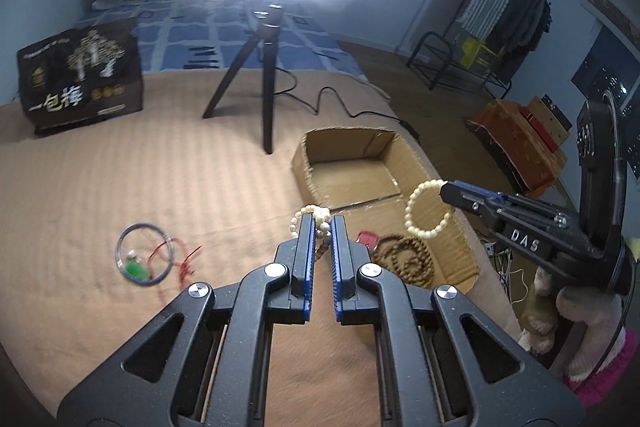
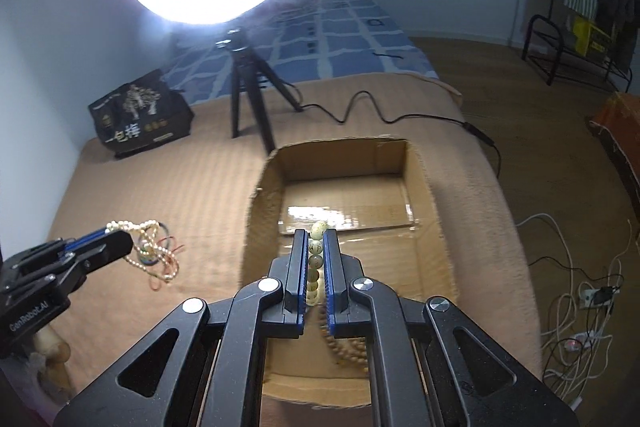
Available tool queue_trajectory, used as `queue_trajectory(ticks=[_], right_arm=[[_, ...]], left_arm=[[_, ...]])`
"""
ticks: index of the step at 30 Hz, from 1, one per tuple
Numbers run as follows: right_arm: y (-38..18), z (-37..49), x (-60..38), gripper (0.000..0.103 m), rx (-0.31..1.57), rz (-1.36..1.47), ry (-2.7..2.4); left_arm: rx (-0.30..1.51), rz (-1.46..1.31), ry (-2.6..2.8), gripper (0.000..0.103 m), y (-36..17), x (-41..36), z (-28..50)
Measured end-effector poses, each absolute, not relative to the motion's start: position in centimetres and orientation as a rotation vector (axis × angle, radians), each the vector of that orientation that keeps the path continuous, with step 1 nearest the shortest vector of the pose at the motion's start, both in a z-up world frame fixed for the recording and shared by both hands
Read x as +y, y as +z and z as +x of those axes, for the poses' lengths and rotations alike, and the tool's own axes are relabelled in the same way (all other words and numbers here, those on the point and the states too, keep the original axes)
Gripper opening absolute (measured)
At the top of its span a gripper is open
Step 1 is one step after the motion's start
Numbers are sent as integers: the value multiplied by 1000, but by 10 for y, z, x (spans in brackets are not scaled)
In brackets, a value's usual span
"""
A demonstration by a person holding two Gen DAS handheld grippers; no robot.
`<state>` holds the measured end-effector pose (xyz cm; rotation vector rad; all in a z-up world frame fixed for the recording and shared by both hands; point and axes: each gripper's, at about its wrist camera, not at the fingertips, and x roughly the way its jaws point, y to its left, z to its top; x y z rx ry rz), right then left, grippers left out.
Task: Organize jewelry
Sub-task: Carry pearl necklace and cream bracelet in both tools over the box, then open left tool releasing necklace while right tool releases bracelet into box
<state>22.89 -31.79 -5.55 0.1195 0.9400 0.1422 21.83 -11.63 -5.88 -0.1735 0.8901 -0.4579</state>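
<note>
My left gripper (image 1: 322, 221) is shut on a pearl necklace (image 1: 316, 217) and holds it above the tan blanket, just left of the cardboard box (image 1: 424, 147); the necklace dangles from it in the right wrist view (image 2: 150, 247). My right gripper (image 2: 317, 235) is shut on a cream bead bracelet (image 2: 315, 267) over the open box (image 2: 424, 187); the bracelet hangs as a ring in the left wrist view (image 1: 428, 209). A brown bead string (image 1: 408, 261) and a small red item (image 1: 367, 239) lie in the box. A clear bangle with a green charm (image 1: 144, 255) and red cord (image 1: 186, 261) lies on the blanket.
A ring light on a black tripod (image 1: 264, 79) stands behind the box, its cable (image 1: 340, 103) trailing right. A black printed bag (image 1: 82, 75) sits at the far left. The bed edge drops to the floor at right, with cables (image 2: 580, 299) there.
</note>
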Motion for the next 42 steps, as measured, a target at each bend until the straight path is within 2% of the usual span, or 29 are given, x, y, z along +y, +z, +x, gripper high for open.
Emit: queue_trajectory(ticks=[16,36,38,40,42], right_arm=[[-79,253,-354,6,975,172,90],[-91,261,-363,6,1004,199,55],[-92,261,-364,14,1010,204,48],[-92,261,-364,40,1007,210,45],[-91,259,-364,47,994,209,34]], left_arm=[[921,-165,-509,5,-79,-180,264],[949,-113,-466,6,-95,-189,277],[952,-113,-465,9,-96,-187,277],[949,-106,-452,36,-96,-185,276],[944,-118,-447,37,-96,-181,275]])
